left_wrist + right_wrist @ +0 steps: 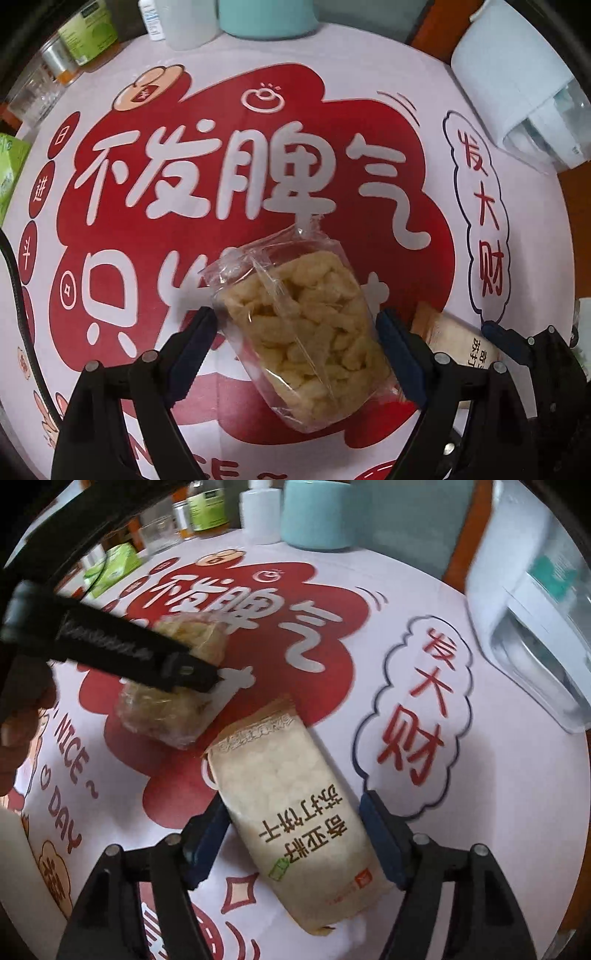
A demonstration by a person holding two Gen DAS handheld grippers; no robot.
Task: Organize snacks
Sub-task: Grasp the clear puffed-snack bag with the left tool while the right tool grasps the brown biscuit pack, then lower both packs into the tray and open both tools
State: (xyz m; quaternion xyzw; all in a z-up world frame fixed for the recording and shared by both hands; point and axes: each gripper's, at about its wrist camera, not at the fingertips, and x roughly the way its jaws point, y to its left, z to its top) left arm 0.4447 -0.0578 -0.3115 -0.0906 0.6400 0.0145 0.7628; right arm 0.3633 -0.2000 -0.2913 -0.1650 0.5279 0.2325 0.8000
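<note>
Between the spread right gripper [295, 836] lies the cracker packet [295, 812] (long axis along the fingers), unpinched.

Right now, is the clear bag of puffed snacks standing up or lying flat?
Lying flat. The clear snack bag rests on its side on the printed tablecloth, between the left claw's open jaws.

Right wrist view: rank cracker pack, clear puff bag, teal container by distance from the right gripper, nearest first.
1. cracker pack: between the open jaws of the right gripper.
2. clear puff bag: up-left, on the mat, under the left gripper.
3. teal container: far edge of the table, top centre.
</note>
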